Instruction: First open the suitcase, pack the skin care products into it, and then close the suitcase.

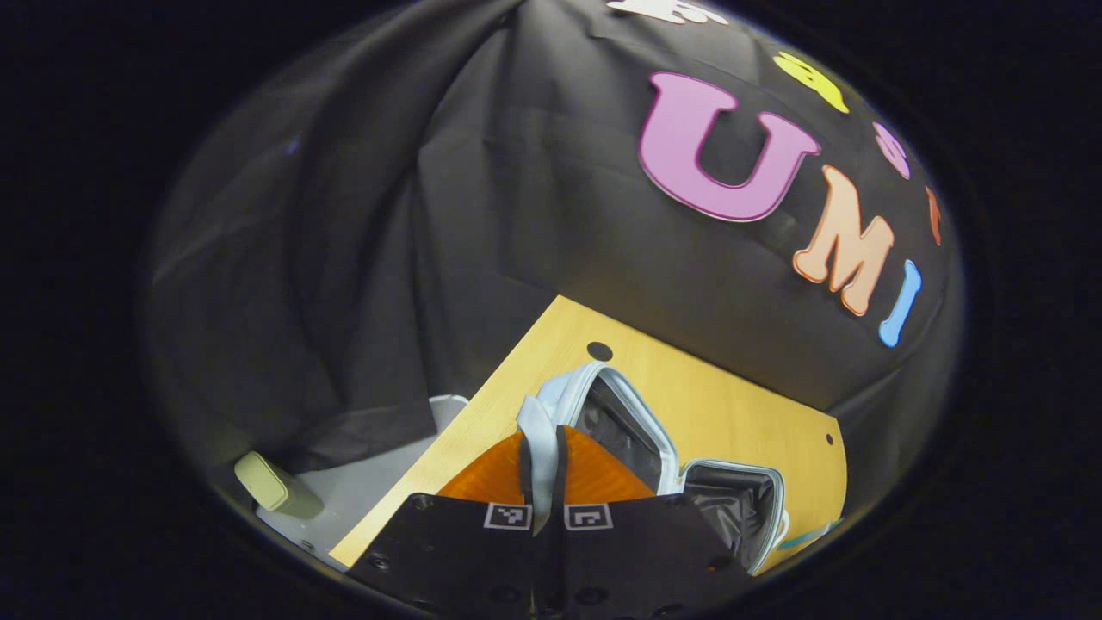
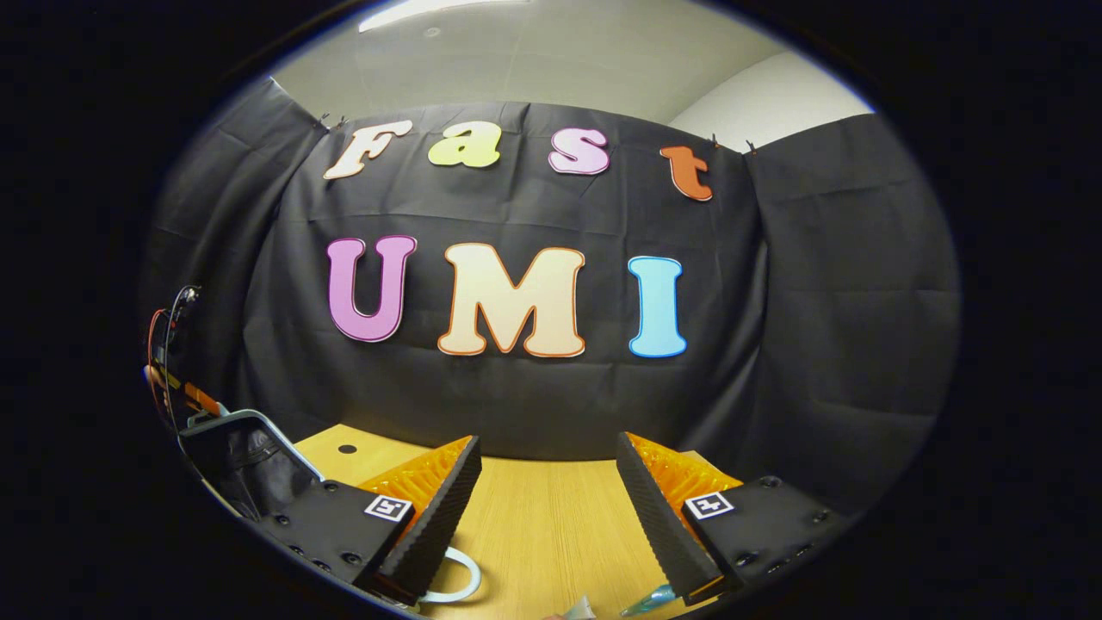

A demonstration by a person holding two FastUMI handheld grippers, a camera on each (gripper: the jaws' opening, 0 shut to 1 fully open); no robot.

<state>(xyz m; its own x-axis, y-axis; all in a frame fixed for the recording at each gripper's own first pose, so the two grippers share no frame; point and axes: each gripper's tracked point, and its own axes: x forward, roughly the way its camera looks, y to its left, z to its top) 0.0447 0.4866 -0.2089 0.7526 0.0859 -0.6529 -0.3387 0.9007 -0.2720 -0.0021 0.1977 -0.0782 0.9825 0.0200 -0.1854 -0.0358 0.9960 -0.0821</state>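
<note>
I hold the left gripper (image 1: 541, 482) closed on the pale blue rim of the small light-blue suitcase (image 1: 633, 430), which lies open on the yellow wooden table (image 1: 732, 405). I think I must swing this lid slowly, without twisting. The right gripper (image 2: 547, 508) stands wide apart, holding nothing

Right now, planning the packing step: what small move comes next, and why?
Probably lower the right gripper toward the teal item below it: its jaws stand open and empty, while the left gripper pinches the suitcase rim and the dark lining shows.
</note>
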